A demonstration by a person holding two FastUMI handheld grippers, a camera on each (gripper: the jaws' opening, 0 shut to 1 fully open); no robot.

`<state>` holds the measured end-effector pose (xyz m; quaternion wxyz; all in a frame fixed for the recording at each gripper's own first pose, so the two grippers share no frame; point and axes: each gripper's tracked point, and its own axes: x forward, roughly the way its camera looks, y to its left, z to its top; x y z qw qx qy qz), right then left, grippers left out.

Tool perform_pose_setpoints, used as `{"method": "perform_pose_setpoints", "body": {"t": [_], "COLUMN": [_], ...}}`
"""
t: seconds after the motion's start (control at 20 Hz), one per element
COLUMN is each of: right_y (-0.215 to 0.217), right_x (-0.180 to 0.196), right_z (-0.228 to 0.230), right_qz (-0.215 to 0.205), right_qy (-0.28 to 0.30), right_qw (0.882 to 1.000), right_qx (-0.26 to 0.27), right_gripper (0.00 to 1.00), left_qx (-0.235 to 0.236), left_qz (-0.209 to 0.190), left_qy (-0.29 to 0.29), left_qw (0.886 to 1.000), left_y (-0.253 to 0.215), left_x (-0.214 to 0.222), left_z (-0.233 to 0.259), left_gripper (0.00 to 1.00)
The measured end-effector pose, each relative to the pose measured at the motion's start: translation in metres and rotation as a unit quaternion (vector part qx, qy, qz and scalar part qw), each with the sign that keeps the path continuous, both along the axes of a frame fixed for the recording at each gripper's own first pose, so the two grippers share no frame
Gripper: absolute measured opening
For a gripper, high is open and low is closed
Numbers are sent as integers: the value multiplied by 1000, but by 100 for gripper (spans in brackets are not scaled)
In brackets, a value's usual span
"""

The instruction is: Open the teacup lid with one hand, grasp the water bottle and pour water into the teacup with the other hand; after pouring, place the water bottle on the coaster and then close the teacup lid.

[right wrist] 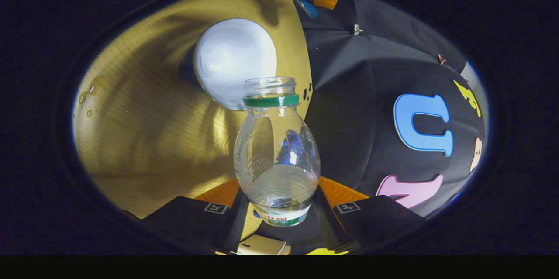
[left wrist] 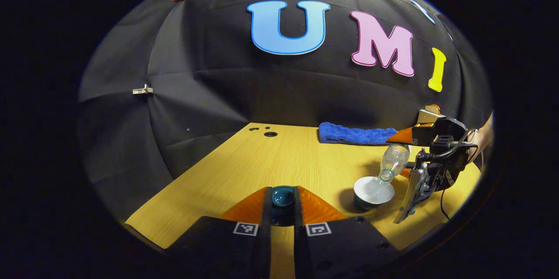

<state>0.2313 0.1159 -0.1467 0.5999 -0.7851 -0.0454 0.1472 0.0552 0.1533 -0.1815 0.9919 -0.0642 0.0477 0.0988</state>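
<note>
Black cloth hangs behind a pale wooden table (left wrist: 279, 156) in the left gripper view, with a folded blue towel (left wrist: 356, 135) lying at its far edge. At the bottom of this view the left gripper (left wrist: 282, 202) has its two fingers pressed against the dark teal knob of the teacup lid (left wrist: 282, 197), holding it clear of the cup; the lid looks like glazed ceramic, so I judge it hard, smooth, a little slippery and breakable, and the knob is the sensible place to pinch it. To the right stands the open teacup (left wrist: 373, 191), white inside, dark outside, and just above its rim the mouth of the tilted water bottle (left wrist: 393, 161) points down into it, carried by the right gripper (left wrist: 406, 156) with a hand (left wrist: 482, 137) behind it. No coaster can be picked out for certain. Square printed markers sit on the fingers, but they carry no readable words. In the right gripper view the table curves away on the left with a few water drops (right wrist: 87, 95) near its edge, and the teacup (right wrist: 236, 63) lies just beyond the open bottle mouth. The right gripper (right wrist: 279, 209) is closed on the lower body of the water bottle (right wrist: 276, 156), both fingers bearing on it. The bottle is thin clear plastic with a green neck ring, and only a little water remains, so it should be light and apt to dent under hard squeezing; a grip low on the ribbed body seems right. Its label (right wrist: 281, 218) is mostly hidden, and the lettering is too small to read.
</note>
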Motion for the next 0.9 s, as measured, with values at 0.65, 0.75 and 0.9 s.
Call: {"method": "perform_pose_setpoints", "body": {"t": [0.65,0.75,0.9], "right_y": [7,7,7], "right_x": [1,2,3], "right_z": [5,6,7], "right_qz": [20,25,26], "right_qy": [0,-2,-3], "right_qw": [999,998,998], "right_qx": [-43,-50,-64], "right_gripper": [73,73,73], "left_qx": [8,14,18], "left_qz": [-1,-3,-5], "left_qy": [-1,-2,-3], "left_qw": [1000,1000,1000], "left_y": [0,0,1], "left_x": [-5,-6,-7], "left_z": [2,4,6], "left_gripper": [29,25,25]}}
